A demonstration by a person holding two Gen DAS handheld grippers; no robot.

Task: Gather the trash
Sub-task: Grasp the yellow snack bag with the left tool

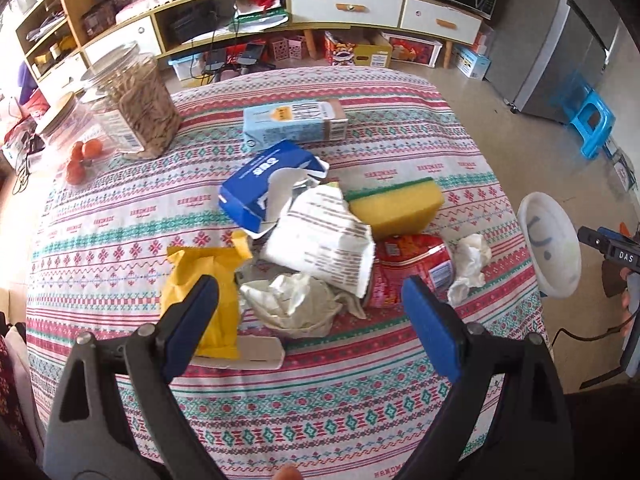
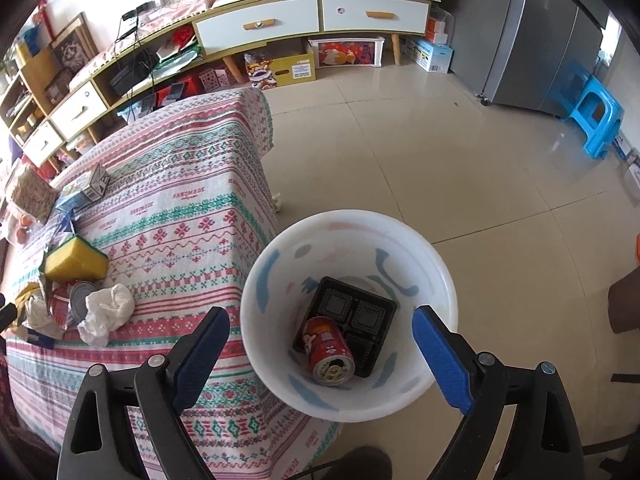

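Note:
A heap of trash lies mid-table in the left wrist view: a yellow wrapper, crumpled paper, a white printed packet, a torn blue carton, a crushed red can and a tissue wad. My left gripper hovers open over the crumpled paper, holding nothing. In the right wrist view my right gripper stands open above a white bin beside the table. Inside lie a red can and a black tray. The bin also shows past the table's right edge.
A yellow sponge, a pale blue carton, a clear jar of snacks and tomatoes sit on the patterned tablecloth. Tiled floor, a blue stool, a fridge and a low cabinet surround the table.

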